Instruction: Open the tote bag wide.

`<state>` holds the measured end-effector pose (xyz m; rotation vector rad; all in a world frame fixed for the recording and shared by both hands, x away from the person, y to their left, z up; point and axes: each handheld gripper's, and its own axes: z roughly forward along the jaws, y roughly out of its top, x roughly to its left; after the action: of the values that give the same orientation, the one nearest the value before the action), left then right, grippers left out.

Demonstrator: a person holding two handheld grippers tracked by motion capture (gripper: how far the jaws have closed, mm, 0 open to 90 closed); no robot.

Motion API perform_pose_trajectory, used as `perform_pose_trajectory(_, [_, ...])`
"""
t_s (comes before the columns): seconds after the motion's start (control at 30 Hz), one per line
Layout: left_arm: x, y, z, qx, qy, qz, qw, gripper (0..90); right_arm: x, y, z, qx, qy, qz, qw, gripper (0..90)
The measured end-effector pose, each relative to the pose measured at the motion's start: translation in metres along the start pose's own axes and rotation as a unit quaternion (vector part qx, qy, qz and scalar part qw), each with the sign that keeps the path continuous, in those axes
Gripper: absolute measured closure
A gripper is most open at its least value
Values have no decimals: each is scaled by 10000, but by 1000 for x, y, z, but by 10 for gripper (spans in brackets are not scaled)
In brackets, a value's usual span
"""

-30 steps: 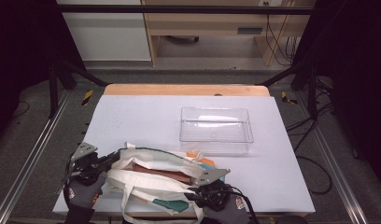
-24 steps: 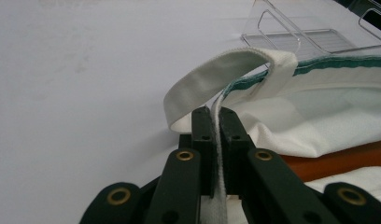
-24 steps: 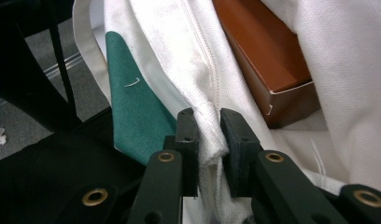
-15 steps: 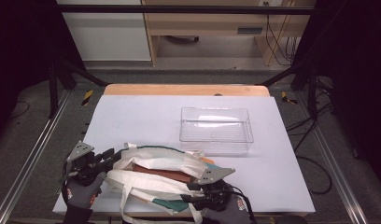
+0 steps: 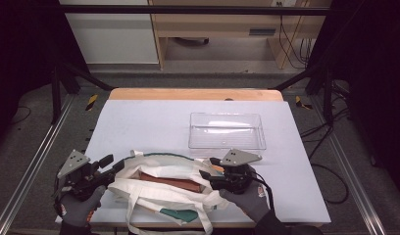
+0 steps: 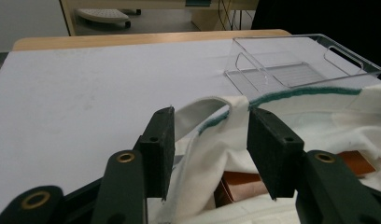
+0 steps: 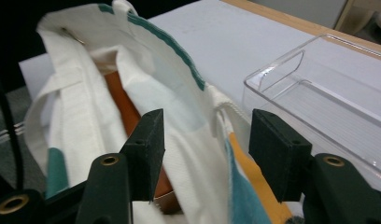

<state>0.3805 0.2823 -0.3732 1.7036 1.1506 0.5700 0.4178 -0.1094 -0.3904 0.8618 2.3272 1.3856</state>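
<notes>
White table (image 5: 154,122) carries a cloth bag (image 5: 163,183), lower centre. Left gripper (image 6: 209,140) and right gripper (image 7: 205,140) straddle its rim, jaws open. Advise closing squarely on single fabric layers.

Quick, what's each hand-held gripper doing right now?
Left hand-held gripper: open, jaws either side of the tote bag rim.
Right hand-held gripper: open, astride the bag's edge.

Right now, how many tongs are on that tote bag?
2. The left tongs sit open at the left end of the white canvas tote bag with green trim, straddling its rim. The right tongs sit open at its right end, by the clear plastic tray.
</notes>
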Motion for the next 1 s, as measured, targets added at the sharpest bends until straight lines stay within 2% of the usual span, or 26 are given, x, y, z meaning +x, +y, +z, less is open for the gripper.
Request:
perform_pose_trajectory(0.13, [-13, -6, -4, -18, -101, 197, 9998, 570, -5, 4, 8, 53, -64, 24, 10000, 455])
perform_pose_trajectory(0.23, [-18, -15, 4, 215, -134, 352, 9991, 617, -6, 5, 14, 231, -17, -31, 9997, 481])
perform_pose_trajectory(0.3, [-18, -23, 10, 388, -96, 384, 9985, 665, -7, 2, 18, 374, -57, -97, 9992, 571])
perform_pose_trajectory(0.43, [-14, -34, 18, 664, -104, 395, 9970, 757, -9, -6, 18, 553, -7, 108, 9984, 771])
perform_pose_trajectory(0.5, [-14, -38, 20, 795, -107, 421, 9959, 787, -8, -9, 20, 568, -74, 105, 9983, 816])
perform_pose_trajectory(0.6, [-16, -46, 20, 993, -25, 491, 9938, 826, -9, -9, 22, 517, -265, 103, 9983, 833])
perform_pose_trajectory(0.67, [-14, -51, 21, 1142, -39, 437, 9925, 842, -12, -9, 24, 474, -375, 167, 9980, 836])
perform_pose_trajectory(0.77, [-10, -58, 23, 1358, -27, 361, 9901, 862, -17, -15, 30, 575, -535, 198, 9967, 857])
perform_pose_trajectory(0.87, [-10, -62, 25, 1455, 2, 386, 9886, 865, -23, -24, 38, 708, -600, 238, 9954, 866])
perform_pose_trajectory(1.0, [-11, -63, 27, 1482, -17, 436, 9880, 869, -24, -33, 48, 857, -615, 223, 9942, 866])
